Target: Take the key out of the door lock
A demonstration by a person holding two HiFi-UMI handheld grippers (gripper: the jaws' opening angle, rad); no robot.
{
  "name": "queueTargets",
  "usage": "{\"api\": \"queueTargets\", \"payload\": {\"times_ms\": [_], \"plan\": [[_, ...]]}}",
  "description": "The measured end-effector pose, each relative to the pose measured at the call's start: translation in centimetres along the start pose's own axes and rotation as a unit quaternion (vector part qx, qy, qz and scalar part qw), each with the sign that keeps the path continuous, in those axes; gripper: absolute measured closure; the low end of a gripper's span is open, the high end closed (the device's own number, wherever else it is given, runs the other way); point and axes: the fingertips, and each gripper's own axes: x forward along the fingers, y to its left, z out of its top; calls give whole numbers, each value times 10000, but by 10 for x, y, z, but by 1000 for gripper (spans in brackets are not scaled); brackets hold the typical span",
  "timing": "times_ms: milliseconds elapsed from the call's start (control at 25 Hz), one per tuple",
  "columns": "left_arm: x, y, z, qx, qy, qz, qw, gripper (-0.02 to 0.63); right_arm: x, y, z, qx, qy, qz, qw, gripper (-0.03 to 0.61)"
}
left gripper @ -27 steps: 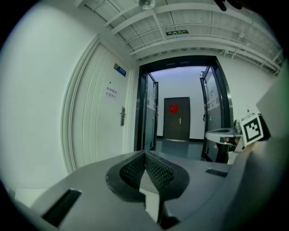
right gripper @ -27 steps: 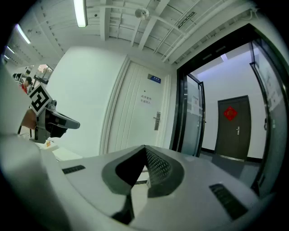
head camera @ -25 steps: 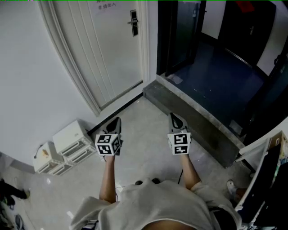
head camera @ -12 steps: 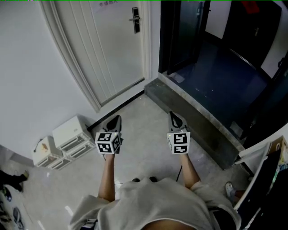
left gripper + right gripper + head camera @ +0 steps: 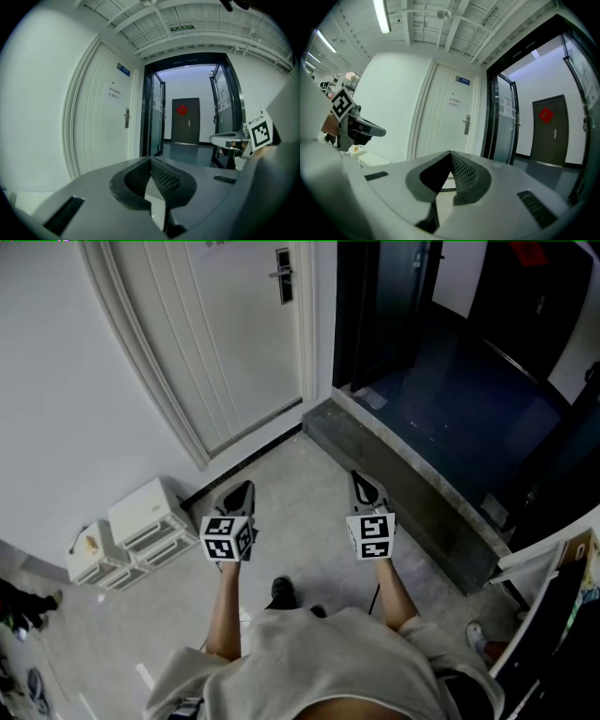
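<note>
The white door stands shut at the top of the head view, with its dark lock plate and handle far ahead of me. The lock also shows in the left gripper view and the right gripper view; a key is too small to make out. My left gripper and right gripper are held side by side over the floor, pointing towards the door. Both are shut with nothing between the jaws, as seen for the left gripper and the right gripper.
White box-like units sit against the wall at the left. A grey stone step runs diagonally at the right, leading into a dark corridor behind a glass door frame. The person's shoe is below the grippers.
The view has shifted slightly towards the door and a shoe has stepped forward into sight. Both grippers keep their place and stay shut.
</note>
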Motion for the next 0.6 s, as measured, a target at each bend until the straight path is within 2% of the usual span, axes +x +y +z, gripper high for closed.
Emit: {"api": "queueTargets", "payload": {"times_ms": [320,600], "plan": [[39,39,-3,-87,2,21,10000,595,54,5,-3,-70,42,45,10000,555],[113,90,8,-133,-53,-129,9998,595,140,-1,0,-150,81,-50,9998,555]]}}
